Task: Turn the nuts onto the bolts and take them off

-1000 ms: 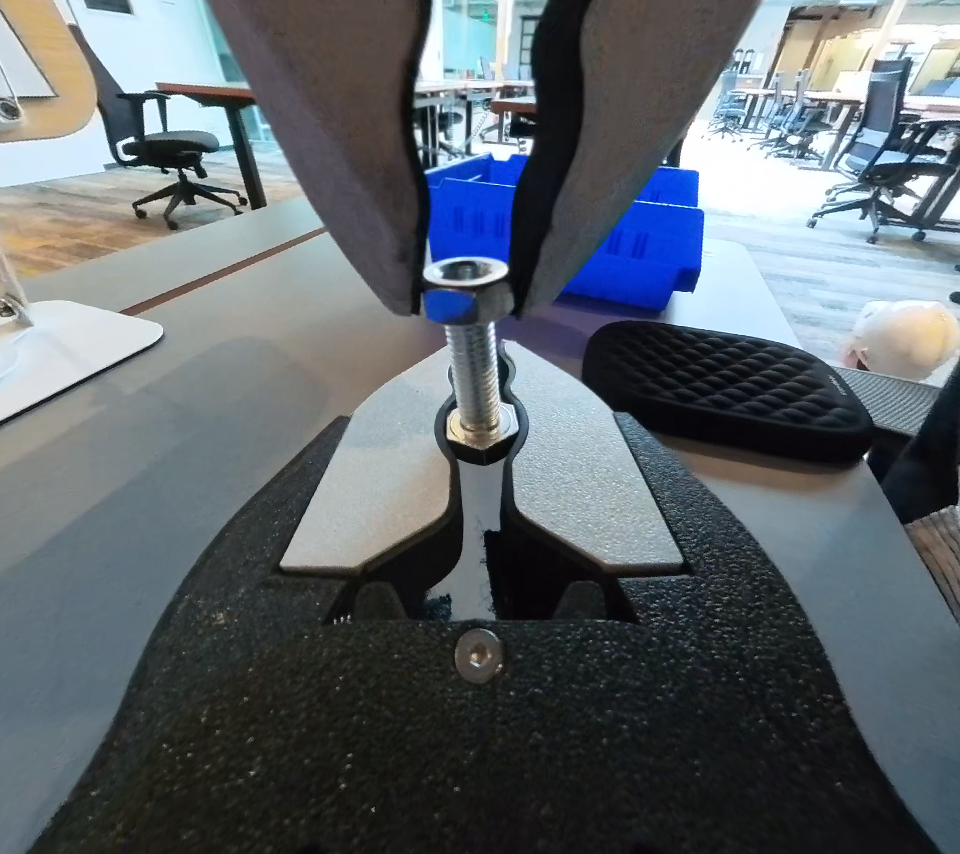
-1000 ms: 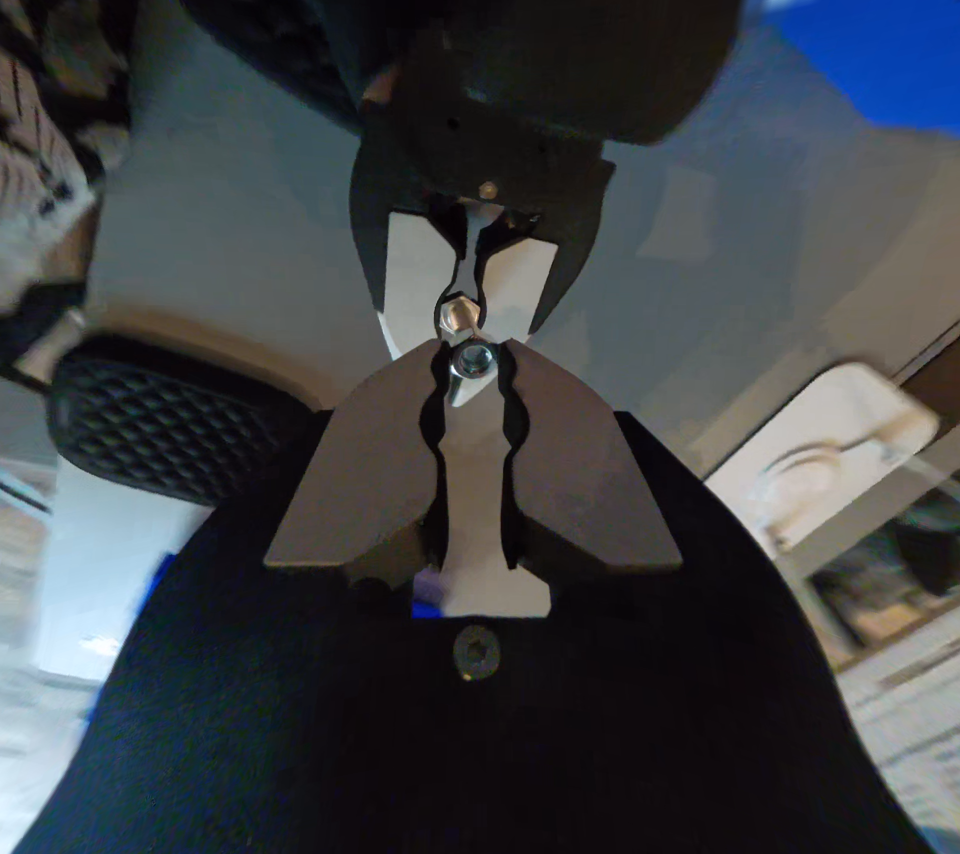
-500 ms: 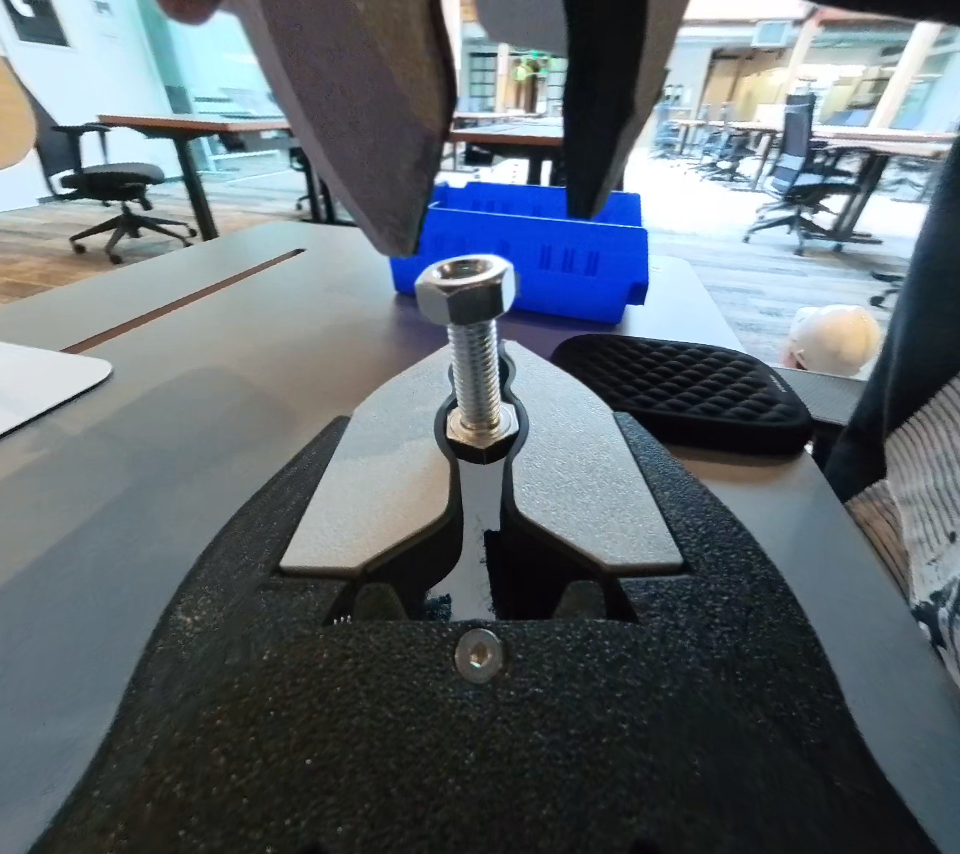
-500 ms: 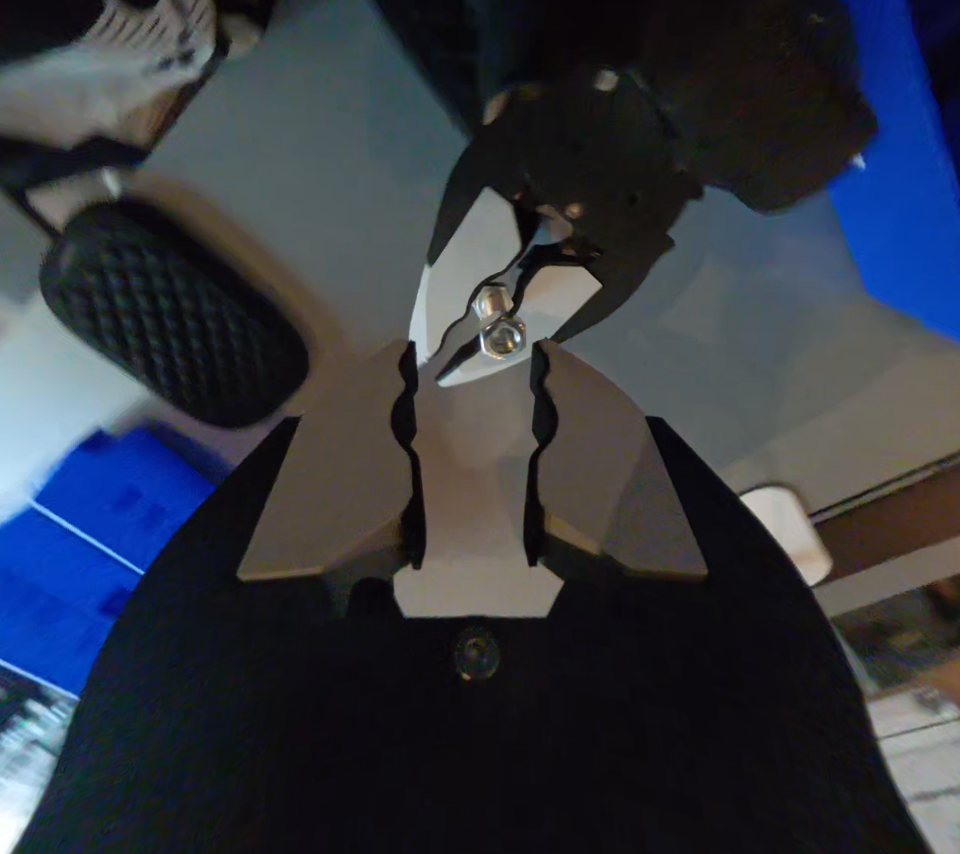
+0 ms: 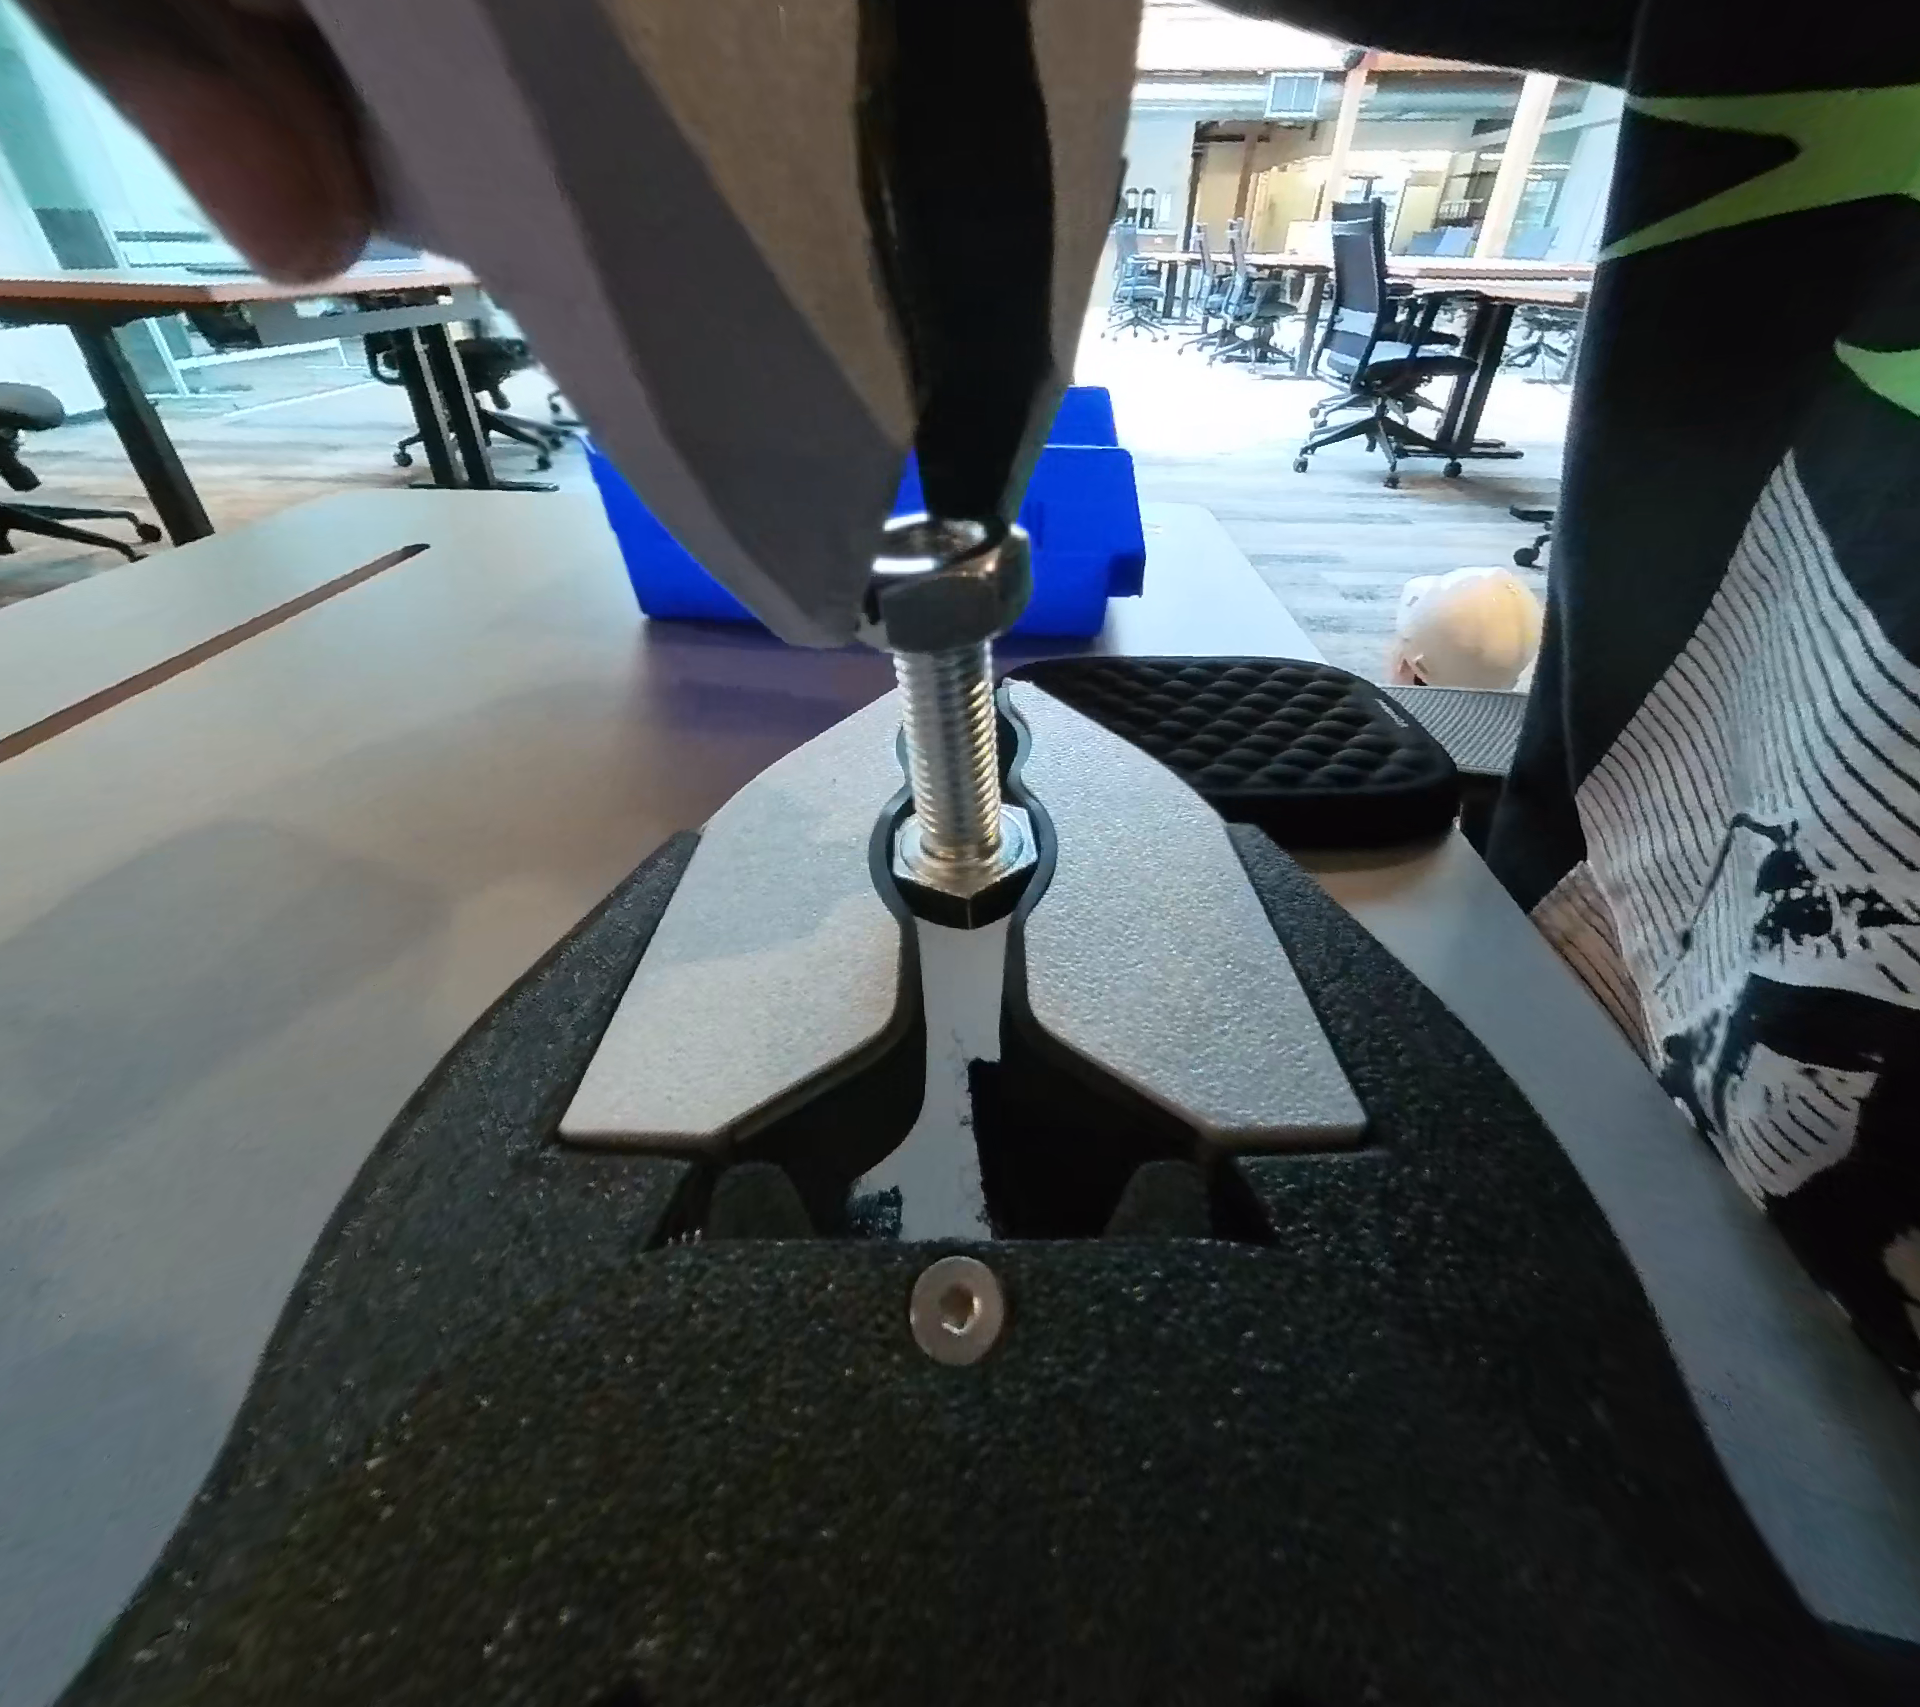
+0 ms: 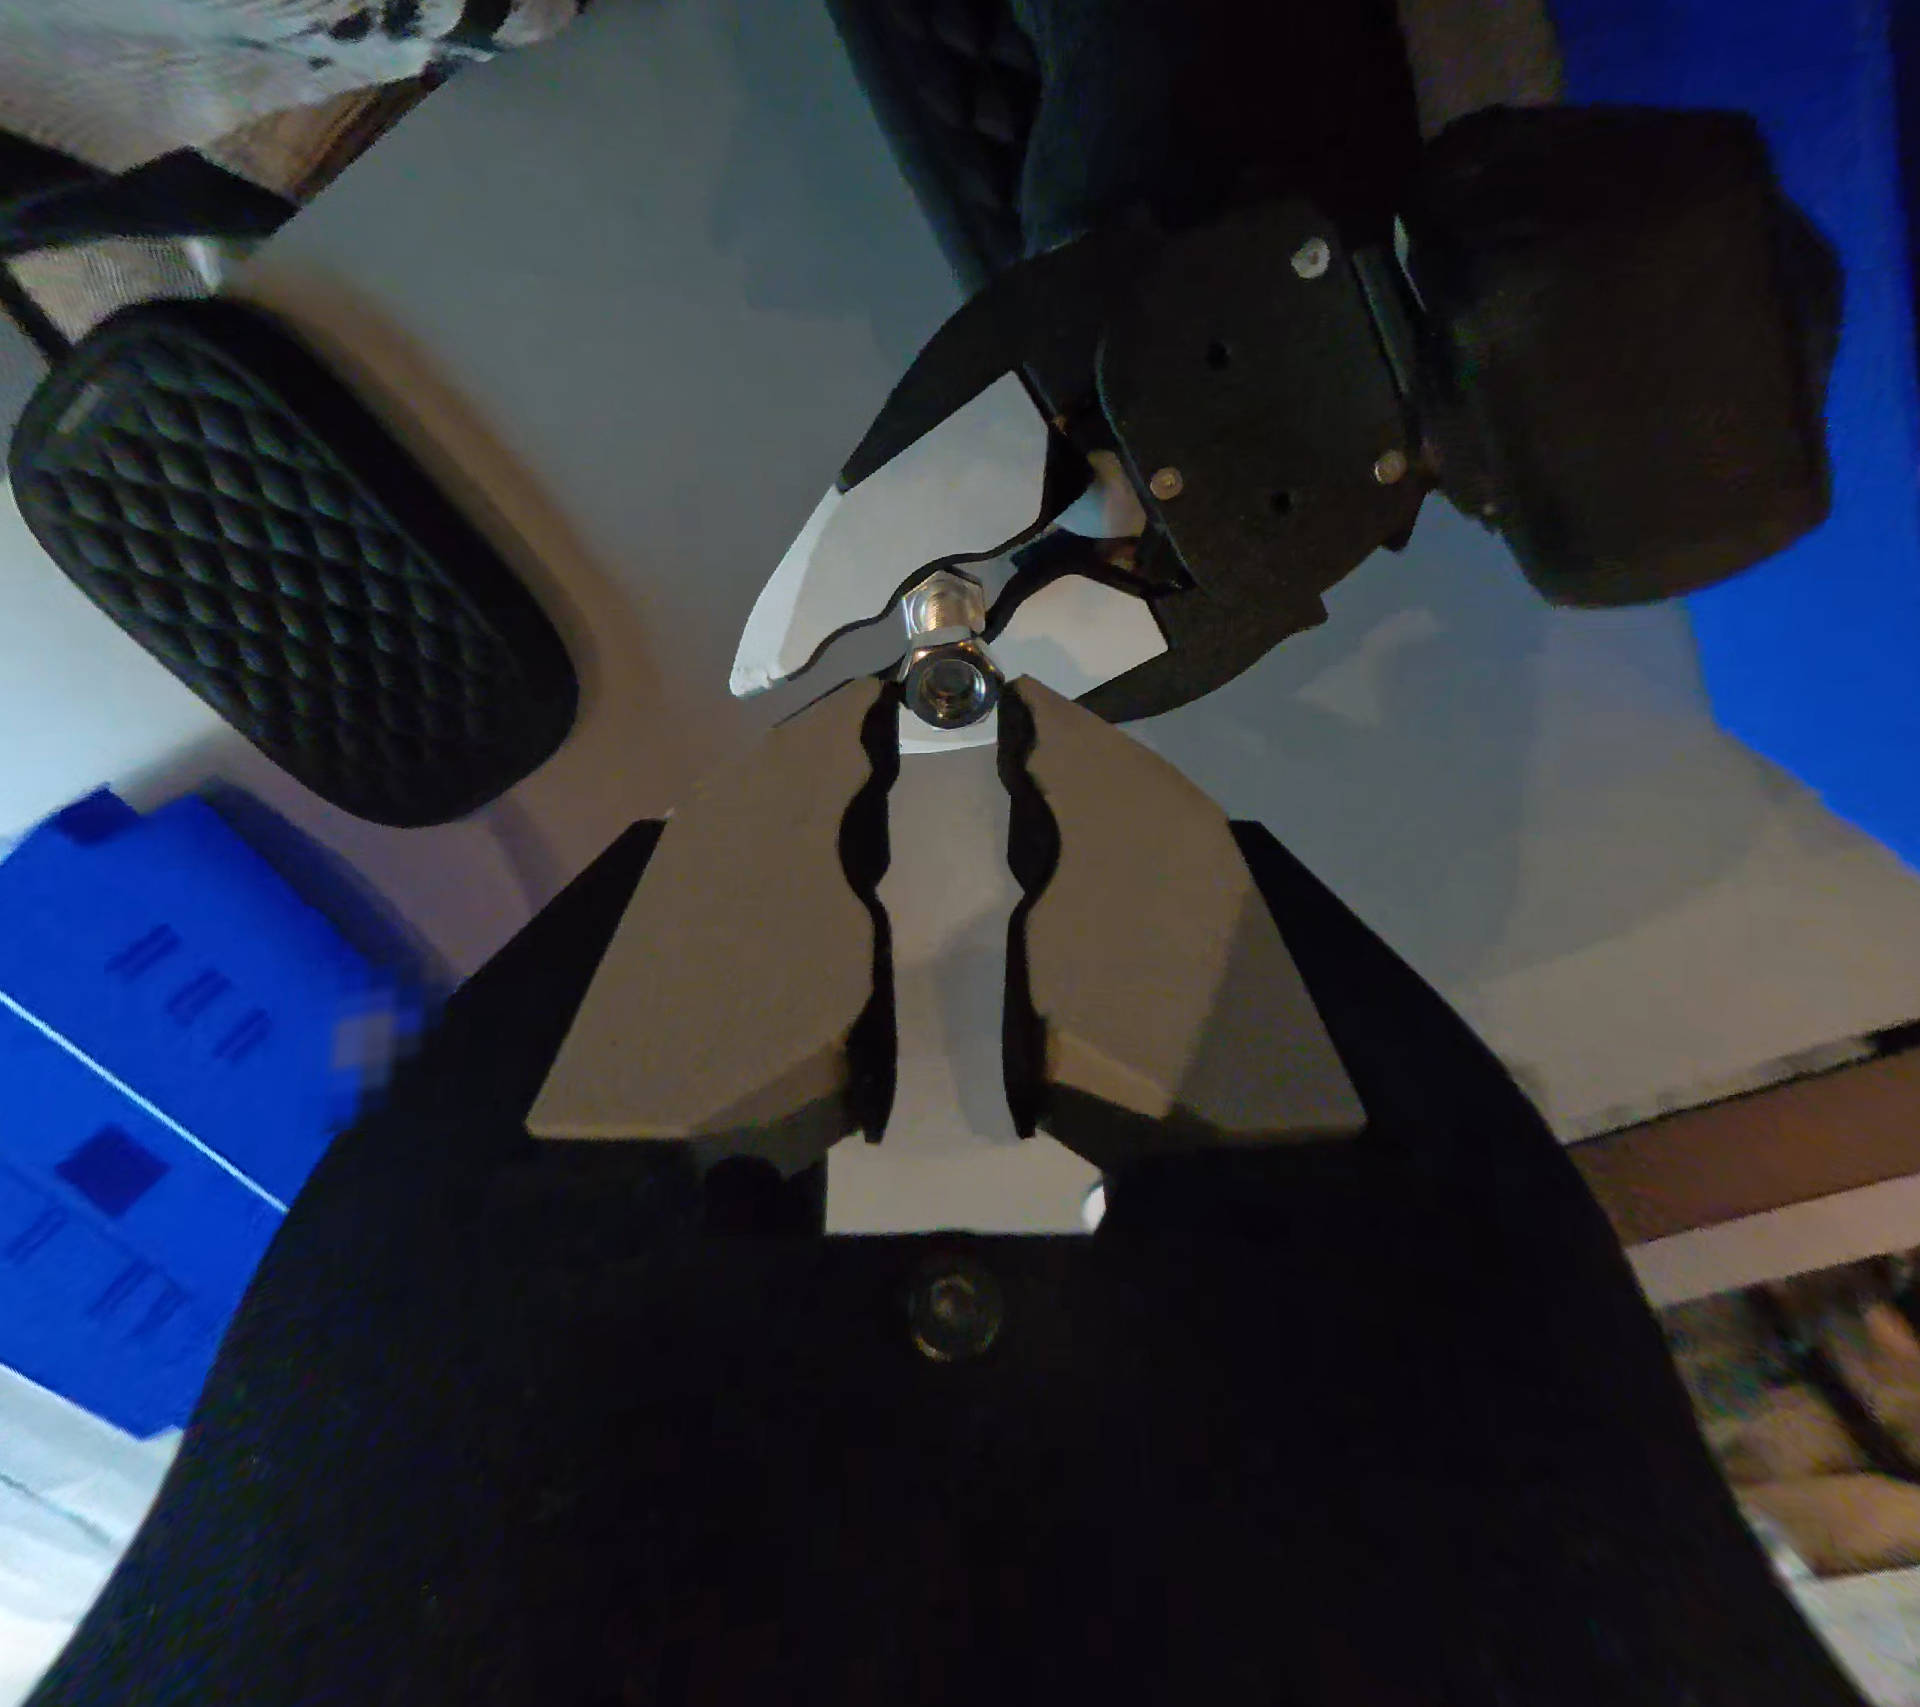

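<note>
A silver bolt [image 5: 951, 758] stands upright with its hex head clamped in my left gripper [image 5: 954, 717], which is shut on it. A silver nut [image 5: 951, 589] sits at the top of the thread. My right gripper [image 6: 948, 693] comes down from above. Its two grey fingers [image 6: 748, 909] close on either side of the nut [image 6: 945, 683]. In the left wrist view one of the right gripper's fingers [image 5: 727, 327] touches the nut's left side. A hand [image 5: 208, 78] holds the right gripper at the upper left.
The grey table [image 5: 312, 784] lies beneath. A blue bin [image 5: 1086, 514] stands behind the bolt, and a black quilted pad [image 5: 1247, 748] lies to its right. A person's torso [image 5: 1745, 774] fills the right edge. Office desks and chairs stand far behind. Tip to tip, the grippers are about 6 cm apart.
My right gripper let go of the nut, opened and lifted off it, turned, then came back down and closed on the nut at a new angle. The left gripper kept holding the bolt.
</note>
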`<state>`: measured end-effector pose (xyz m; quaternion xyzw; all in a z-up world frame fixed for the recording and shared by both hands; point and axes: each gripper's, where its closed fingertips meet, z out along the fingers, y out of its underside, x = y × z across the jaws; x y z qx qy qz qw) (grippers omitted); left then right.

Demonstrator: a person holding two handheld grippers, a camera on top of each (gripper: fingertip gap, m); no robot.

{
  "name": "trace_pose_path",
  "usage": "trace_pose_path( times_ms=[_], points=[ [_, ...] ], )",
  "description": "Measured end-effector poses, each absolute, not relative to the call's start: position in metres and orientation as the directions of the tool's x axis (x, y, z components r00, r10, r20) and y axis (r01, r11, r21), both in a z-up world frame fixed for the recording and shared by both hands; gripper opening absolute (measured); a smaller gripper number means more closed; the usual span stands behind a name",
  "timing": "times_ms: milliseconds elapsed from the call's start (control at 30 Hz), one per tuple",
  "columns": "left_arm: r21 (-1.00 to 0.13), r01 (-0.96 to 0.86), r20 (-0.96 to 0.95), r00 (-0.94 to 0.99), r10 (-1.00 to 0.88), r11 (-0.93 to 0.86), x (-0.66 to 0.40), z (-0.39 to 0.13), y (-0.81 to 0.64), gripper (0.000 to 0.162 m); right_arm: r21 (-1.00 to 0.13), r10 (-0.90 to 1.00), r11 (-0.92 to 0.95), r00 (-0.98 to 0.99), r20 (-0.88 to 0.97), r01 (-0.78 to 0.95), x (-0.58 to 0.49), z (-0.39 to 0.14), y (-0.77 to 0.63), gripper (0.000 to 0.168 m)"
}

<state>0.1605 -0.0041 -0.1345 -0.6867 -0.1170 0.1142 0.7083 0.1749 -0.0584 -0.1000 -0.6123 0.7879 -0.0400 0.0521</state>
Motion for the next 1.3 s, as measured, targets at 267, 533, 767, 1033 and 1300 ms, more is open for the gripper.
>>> trace_pose_path(
  times_ms=[267, 533, 767, 1033, 1300],
  points=[
    [-1.000, -0.007, 0.001, 0.939, 0.344, 0.021, 0.158, -0.136, -0.004, 0.011, -0.104, -0.512, 0.856, -0.858, -0.031, -0.507, 0.176, -0.101, -0.055, 0.018],
    [-0.999, -0.007, 0.006, 0.942, 0.336, 0.037, 0.159, -0.134, -0.005, 0.011, -0.163, -0.776, 0.621, -0.631, 0.015, -0.767, 0.178, -0.090, -0.059, 0.040],
    [-0.999, -0.005, 0.008, 0.946, 0.324, 0.040, 0.160, -0.134, -0.005, 0.011, -0.183, -0.989, 0.142, -0.146, 0.013, -0.973, 0.181, -0.089, -0.060, 0.038],
    [-0.999, -0.007, 0.005, 0.948, 0.317, 0.037, 0.161, -0.134, -0.003, 0.011, -0.149, -0.987, 0.163, -0.163, -0.013, -0.975, 0.177, -0.103, -0.057, 0.019],
    [-1.000, -0.011, -0.001, 0.946, 0.323, 0.029, 0.161, -0.136, -0.002, 0.011, -0.089, -0.734, 0.674, -0.678, 0.030, -0.734, 0.177, -0.104, -0.055, 0.018]
  ],
)
